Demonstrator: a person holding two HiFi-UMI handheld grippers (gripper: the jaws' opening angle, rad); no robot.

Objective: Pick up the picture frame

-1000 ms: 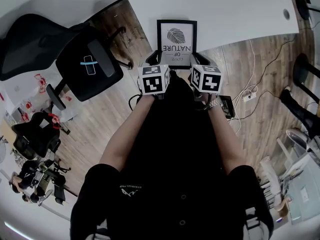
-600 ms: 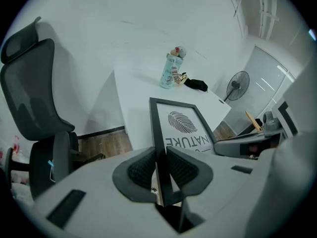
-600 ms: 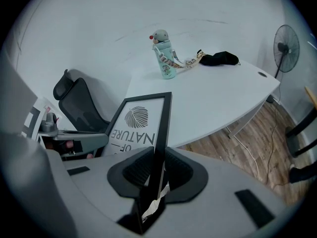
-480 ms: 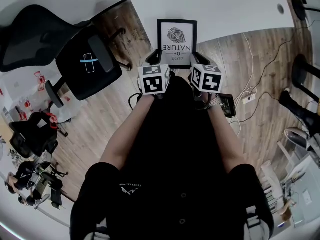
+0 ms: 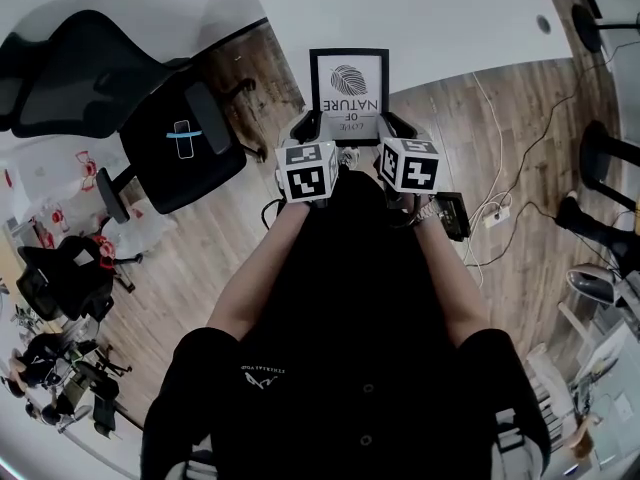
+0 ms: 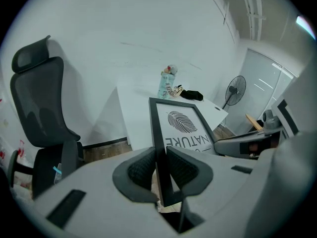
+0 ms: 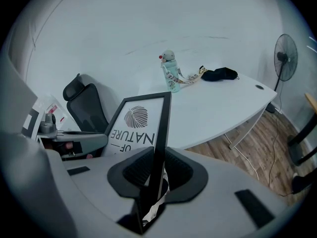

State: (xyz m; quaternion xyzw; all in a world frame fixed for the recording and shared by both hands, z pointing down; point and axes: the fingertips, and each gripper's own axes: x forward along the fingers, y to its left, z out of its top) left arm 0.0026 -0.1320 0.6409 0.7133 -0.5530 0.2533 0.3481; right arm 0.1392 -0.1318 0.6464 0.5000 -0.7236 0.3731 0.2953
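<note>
The picture frame (image 5: 348,90) is black-edged with a white print of a leaf and lettering, and it hangs in the air in front of the white desk (image 5: 440,18). My left gripper (image 5: 306,126) is shut on the frame's left edge (image 6: 159,148), with the dark pads pressed on both sides. On the opposite side my right gripper (image 5: 392,126) is shut on the right edge (image 7: 159,148). In the head view, both marker cubes sit just below the frame. The frame (image 7: 138,123) tilts away from me towards the desk.
A black office chair (image 5: 180,133) stands to the left on the wooden floor. On the desk's far side are a small bottle (image 7: 171,76) with a figure on top and a black cloth (image 7: 220,73). A fan (image 7: 286,58) stands at the right. Cables (image 5: 500,183) lie on the floor.
Both grippers have lifted the picture frame together, off the desk's edge and a little towards me. The grip on both edges has stayed the same.
</note>
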